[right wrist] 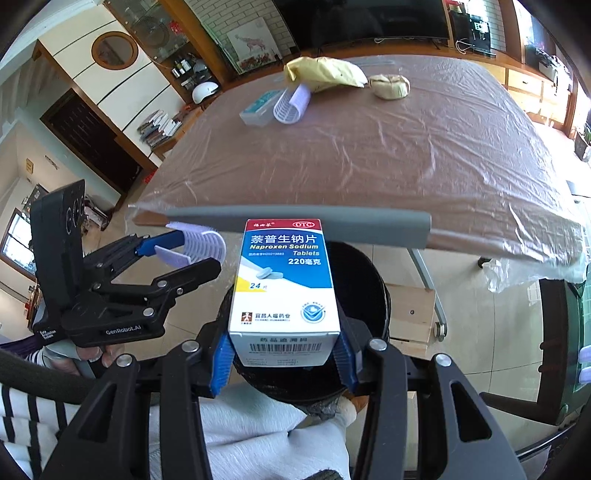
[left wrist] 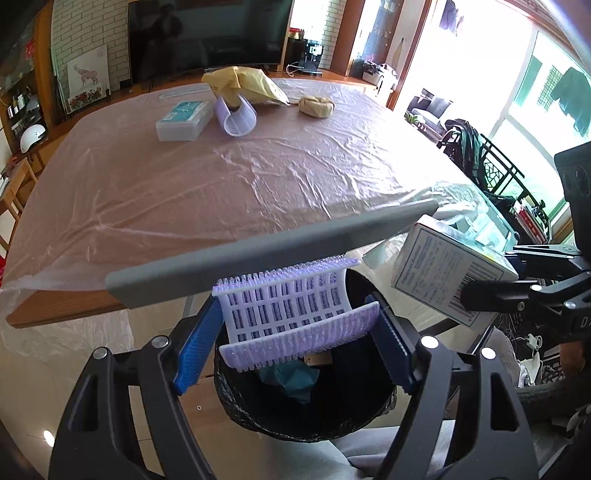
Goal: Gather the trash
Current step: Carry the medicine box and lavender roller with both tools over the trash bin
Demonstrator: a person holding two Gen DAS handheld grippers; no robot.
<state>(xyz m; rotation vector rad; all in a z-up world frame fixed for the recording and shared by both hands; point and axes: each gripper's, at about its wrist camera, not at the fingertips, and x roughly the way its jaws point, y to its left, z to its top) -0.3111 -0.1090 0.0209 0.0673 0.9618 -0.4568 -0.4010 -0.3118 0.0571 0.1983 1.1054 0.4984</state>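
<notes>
My left gripper [left wrist: 295,343] is shut on a curved purple plastic hair roller [left wrist: 291,317] and holds it over the black trash bin [left wrist: 258,413] below the table's near edge. It also shows in the right wrist view [right wrist: 195,245]. My right gripper [right wrist: 282,354] is shut on a white and blue medicine box [right wrist: 284,288] above the same bin [right wrist: 362,280]; the box also shows in the left wrist view [left wrist: 450,277]. On the far side of the table lie a second purple roller [left wrist: 238,120], a clear plastic box [left wrist: 184,120], a yellow bag [left wrist: 247,86] and a tan wad [left wrist: 316,106].
The table [left wrist: 240,177] is covered in clear plastic sheet, with a grey foam strip [left wrist: 266,251] along its near edge. The bin holds teal and brown trash [left wrist: 291,376]. A TV [left wrist: 207,33] stands behind the table. A wooden crate [right wrist: 410,314] sits on the floor.
</notes>
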